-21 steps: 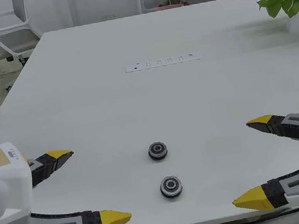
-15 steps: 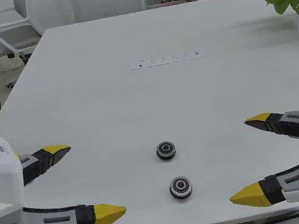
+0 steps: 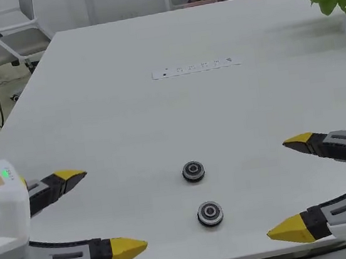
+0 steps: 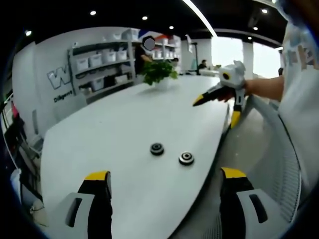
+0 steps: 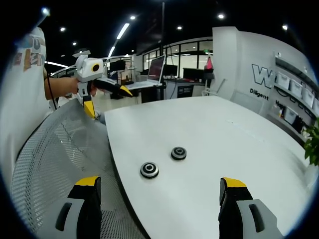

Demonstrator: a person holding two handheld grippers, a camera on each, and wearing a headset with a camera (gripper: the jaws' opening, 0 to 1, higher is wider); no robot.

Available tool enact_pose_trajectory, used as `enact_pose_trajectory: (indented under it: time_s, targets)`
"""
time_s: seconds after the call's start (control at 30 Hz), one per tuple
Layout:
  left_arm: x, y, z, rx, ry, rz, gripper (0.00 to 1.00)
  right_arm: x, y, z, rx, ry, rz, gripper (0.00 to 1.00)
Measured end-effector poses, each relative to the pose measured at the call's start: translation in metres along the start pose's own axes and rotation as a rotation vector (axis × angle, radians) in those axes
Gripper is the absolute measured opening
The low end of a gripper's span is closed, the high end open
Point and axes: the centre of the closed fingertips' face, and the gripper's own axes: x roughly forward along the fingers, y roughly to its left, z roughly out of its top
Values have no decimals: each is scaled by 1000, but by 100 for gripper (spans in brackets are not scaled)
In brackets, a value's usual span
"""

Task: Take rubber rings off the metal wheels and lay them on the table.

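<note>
While L gripper [image 3: 111,209], R gripper [image 3: 279,189] gape, 2 wheels [image 3: 193,171] [image 3: 210,214] lie btwn.

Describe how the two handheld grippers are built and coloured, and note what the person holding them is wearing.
The left gripper and the right gripper look alike. Each has two long, slightly curved jaws with grey shanks, black middle sections and pointed yellow tips. A dark strip follows the curve of each nearer jaw. The person wears a white T-shirt with printed lettering.
</note>
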Motion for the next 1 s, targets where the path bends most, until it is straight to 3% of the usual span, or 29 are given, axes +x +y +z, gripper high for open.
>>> enact_pose_trajectory:
  time_s: [0.3, 1.0]
  targets:
    - [0, 4, -2, -11, 6, 12, 93, -1, -1, -1, 6, -2, 0, 99]
    - [3, -1, -2, 8, 3, -2, 92, -1, 0, -1, -8, 8, 0, 99]
